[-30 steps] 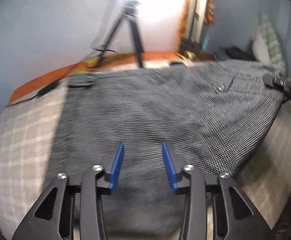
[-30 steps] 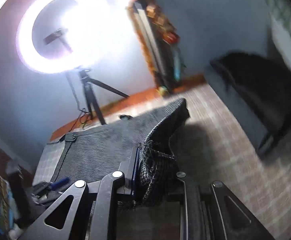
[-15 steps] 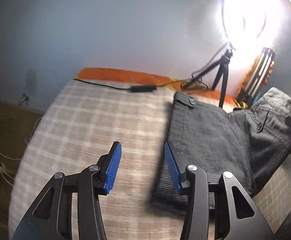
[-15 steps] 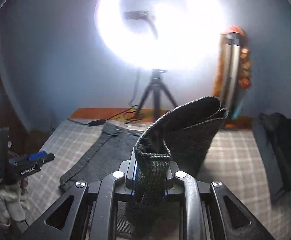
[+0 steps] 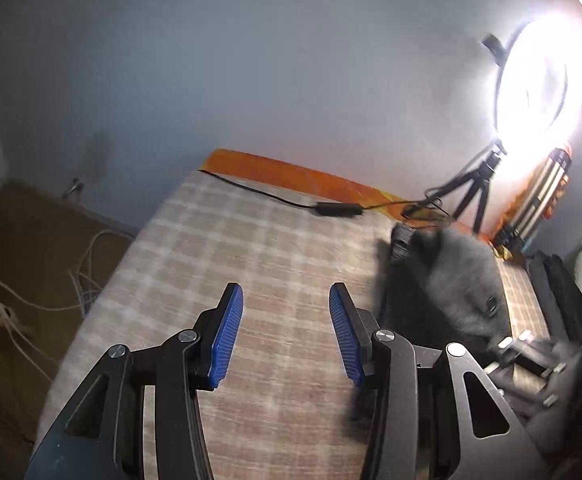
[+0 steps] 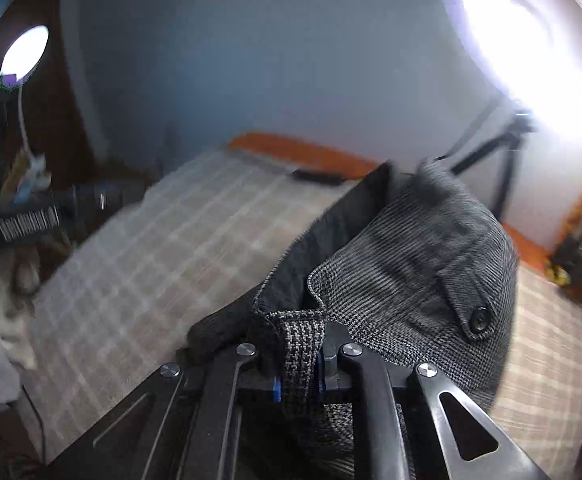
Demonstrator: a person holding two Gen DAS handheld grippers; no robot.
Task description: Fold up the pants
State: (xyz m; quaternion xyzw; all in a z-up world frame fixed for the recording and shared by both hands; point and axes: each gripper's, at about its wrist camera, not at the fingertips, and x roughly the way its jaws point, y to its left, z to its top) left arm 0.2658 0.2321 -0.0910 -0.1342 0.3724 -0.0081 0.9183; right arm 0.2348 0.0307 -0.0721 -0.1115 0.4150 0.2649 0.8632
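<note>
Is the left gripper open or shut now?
Open: the left gripper shows its blue pads spread apart over bare bedspread, holding nothing.

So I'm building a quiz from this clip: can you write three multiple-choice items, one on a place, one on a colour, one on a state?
1. The pants lie where, seen from the left gripper?
A on its right
B on its left
C between its fingers

2. The left finger pads are:
A red
B blue
C green

3. The right gripper is:
A open, empty
B shut on the pants
C out of view

Key: 1 A, fabric sits right of it; 2 B, both pads show blue; 3 B, cloth is pinched between its fingers.
</note>
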